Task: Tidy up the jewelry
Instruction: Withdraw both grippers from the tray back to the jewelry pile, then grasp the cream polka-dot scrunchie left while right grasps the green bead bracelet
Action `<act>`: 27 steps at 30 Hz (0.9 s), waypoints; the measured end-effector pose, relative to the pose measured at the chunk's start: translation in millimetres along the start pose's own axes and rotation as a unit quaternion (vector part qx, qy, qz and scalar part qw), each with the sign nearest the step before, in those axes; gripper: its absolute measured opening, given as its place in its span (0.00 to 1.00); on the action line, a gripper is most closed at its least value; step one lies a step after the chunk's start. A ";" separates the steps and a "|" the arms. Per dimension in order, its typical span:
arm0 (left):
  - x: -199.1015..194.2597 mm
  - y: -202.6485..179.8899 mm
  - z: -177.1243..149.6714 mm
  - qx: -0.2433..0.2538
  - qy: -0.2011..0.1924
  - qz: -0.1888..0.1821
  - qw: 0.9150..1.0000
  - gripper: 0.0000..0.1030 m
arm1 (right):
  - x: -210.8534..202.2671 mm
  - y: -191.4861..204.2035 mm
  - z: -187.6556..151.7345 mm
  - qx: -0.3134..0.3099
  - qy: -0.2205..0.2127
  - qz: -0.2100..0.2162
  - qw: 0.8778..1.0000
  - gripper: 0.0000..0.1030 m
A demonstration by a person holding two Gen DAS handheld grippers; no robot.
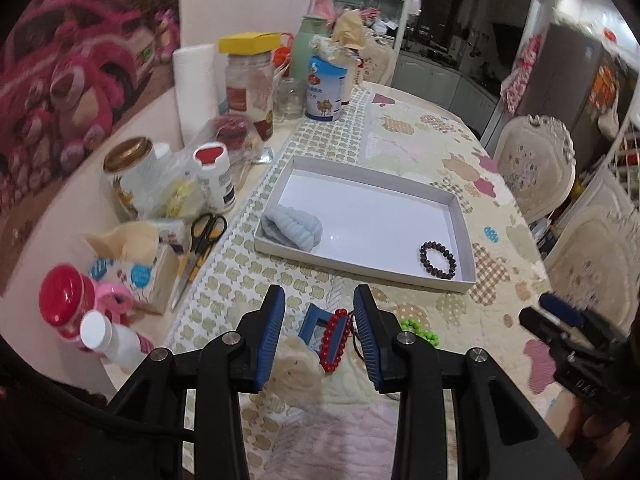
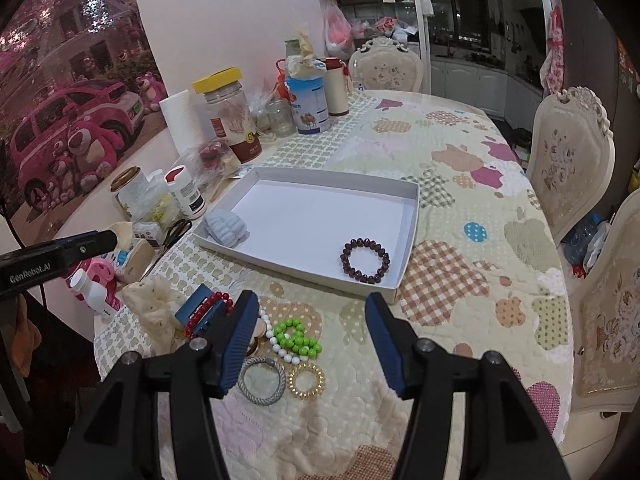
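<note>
Beaded bracelet (image 2: 365,261) and scrunchie (image 2: 226,228) in tray (image 2: 412,216), loose bracelets (image 2: 298,338) before it.

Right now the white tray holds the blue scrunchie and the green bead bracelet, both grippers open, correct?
Not quite. The bracelet in the white tray beside the blue scrunchie is the dark maroon bead bracelet; the green bead bracelet lies on the tablecloth, per the right wrist view. Both grippers are open.

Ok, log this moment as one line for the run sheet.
left gripper: open, over red bead bracelet | right gripper: open, empty | white tray: dark bead bracelet, blue scrunchie | green bead bracelet: on table
</note>
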State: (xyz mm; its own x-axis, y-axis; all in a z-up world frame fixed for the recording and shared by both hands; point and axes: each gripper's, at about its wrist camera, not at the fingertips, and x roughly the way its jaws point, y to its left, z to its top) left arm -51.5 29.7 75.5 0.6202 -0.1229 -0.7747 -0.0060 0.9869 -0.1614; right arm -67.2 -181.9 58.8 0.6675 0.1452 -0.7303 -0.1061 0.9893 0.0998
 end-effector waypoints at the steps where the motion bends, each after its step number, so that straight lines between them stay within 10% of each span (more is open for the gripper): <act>1: -0.3 5.4 1.0 -0.011 0.005 -0.008 1.000 0.30 | -0.2 -0.3 -0.9 -0.001 0.001 0.001 1.000 0.57; 27: 63.4 51.6 -33.1 -0.151 0.119 -0.089 0.977 0.41 | 47.1 -1.5 -33.8 -0.002 0.078 0.026 0.997 0.58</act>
State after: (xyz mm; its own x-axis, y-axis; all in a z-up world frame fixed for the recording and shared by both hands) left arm -38.4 69.4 -2.2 0.4332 -0.3462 -0.8322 -0.1674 0.8763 -0.4517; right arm -60.5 -176.8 1.4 0.5381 0.1920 -0.8207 -0.1401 0.9805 0.1376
